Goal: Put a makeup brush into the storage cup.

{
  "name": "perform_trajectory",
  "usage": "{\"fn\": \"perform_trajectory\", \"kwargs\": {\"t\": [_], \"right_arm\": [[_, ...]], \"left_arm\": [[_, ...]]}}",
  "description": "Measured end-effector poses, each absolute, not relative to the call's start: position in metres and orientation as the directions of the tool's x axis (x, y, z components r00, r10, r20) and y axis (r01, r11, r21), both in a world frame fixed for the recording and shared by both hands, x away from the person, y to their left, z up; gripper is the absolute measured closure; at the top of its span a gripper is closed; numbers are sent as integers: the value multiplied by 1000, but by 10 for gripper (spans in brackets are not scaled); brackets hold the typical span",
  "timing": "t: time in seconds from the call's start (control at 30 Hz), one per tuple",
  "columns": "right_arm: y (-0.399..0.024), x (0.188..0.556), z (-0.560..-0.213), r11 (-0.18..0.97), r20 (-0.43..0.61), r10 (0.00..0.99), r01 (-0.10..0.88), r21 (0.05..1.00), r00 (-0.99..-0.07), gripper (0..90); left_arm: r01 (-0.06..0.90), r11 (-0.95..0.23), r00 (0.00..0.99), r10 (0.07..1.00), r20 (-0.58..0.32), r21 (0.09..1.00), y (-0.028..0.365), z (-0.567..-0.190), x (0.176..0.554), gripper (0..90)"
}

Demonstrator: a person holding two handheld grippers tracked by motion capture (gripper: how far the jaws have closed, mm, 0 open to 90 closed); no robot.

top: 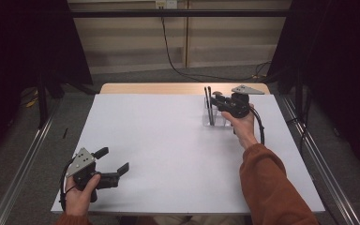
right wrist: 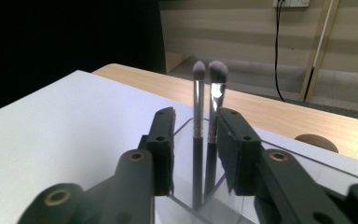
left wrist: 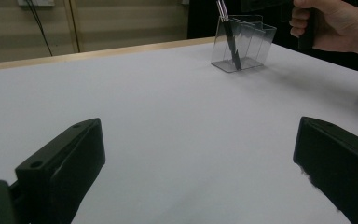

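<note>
A clear plastic holder (top: 214, 120) stands on the white table (top: 168, 150) at the far right, with two dark-handled makeup brushes (top: 207, 104) upright in it. My right gripper (top: 217, 100) hovers at the holder's top. In the right gripper view its jaws (right wrist: 196, 116) stand a little apart on either side of the two brushes (right wrist: 198, 107), with a gap showing beside the left one, so the pads do not press. My left gripper (top: 113, 160) rests near the front left corner, wide open with nothing between its jaws (left wrist: 198, 128). The holder (left wrist: 251, 42) shows far off in the left gripper view.
A wooden strip (top: 168, 88) runs along the table's far edge. Metal rails (top: 318, 164) flank both sides of the table. Black curtains hang left and right, and a black cable (top: 178, 65) trails across the floor behind.
</note>
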State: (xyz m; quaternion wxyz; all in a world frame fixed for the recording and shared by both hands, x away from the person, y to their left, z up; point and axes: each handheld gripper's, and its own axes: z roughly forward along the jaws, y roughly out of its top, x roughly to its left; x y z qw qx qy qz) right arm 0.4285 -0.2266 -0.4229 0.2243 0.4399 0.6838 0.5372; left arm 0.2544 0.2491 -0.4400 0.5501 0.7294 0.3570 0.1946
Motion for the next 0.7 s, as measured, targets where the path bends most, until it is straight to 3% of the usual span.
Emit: {"fn": "perform_trajectory", "kwargs": {"t": [0.2, 0.43, 0.7], "right_arm": [[-226, 425, -421, 46, 148, 835, 335, 941, -529, 513], [-226, 420, -417, 54, 145, 832, 338, 939, -536, 278], [-232, 415, -418, 48, 152, 842, 353, 934, -518, 85]], "left_arm": [[307, -135, 667, 737, -112, 942, 249, -440, 255, 20], [307, -130, 659, 744, -111, 943, 248, -439, 257, 20], [306, -132, 658, 745, -109, 943, 249, -440, 258, 20]]}}
